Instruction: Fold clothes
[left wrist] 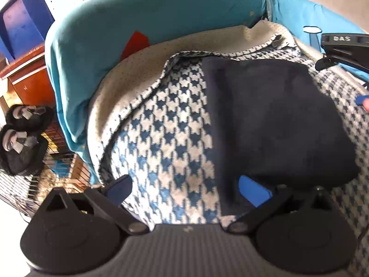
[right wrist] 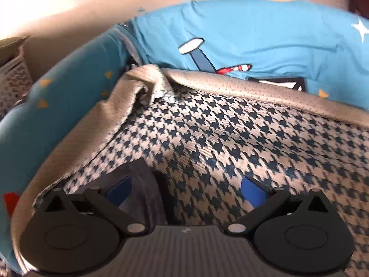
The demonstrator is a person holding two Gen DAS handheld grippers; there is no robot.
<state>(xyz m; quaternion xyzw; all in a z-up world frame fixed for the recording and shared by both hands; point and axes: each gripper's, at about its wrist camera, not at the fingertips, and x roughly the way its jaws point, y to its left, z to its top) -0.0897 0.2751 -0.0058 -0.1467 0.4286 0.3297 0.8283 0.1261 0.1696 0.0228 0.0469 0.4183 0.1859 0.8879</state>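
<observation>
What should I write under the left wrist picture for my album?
Open left gripper over a dark folded cloth on a houndstooth blanket.

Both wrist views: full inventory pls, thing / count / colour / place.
Dark garment: 1, navy, folded flat on the houndstooth blanket.
Houndstooth blanket: 1, blue and white with a beige dotted underside, spread over the bed.
Bedsheet: 1, light blue with cartoon prints, under the blanket.
Bolster: 1, teal with small yellow triangles, along the bed's far edge.
Slippers: 2, black and furry with grey straps, on the floor at left.
Wooden furniture: 1, reddish brown, beyond the slippers.
Left gripper: 1, black with blue pads, open, over the garment's near edge.
Right gripper: 1, black with blue pads, open, above the blanket.
</observation>
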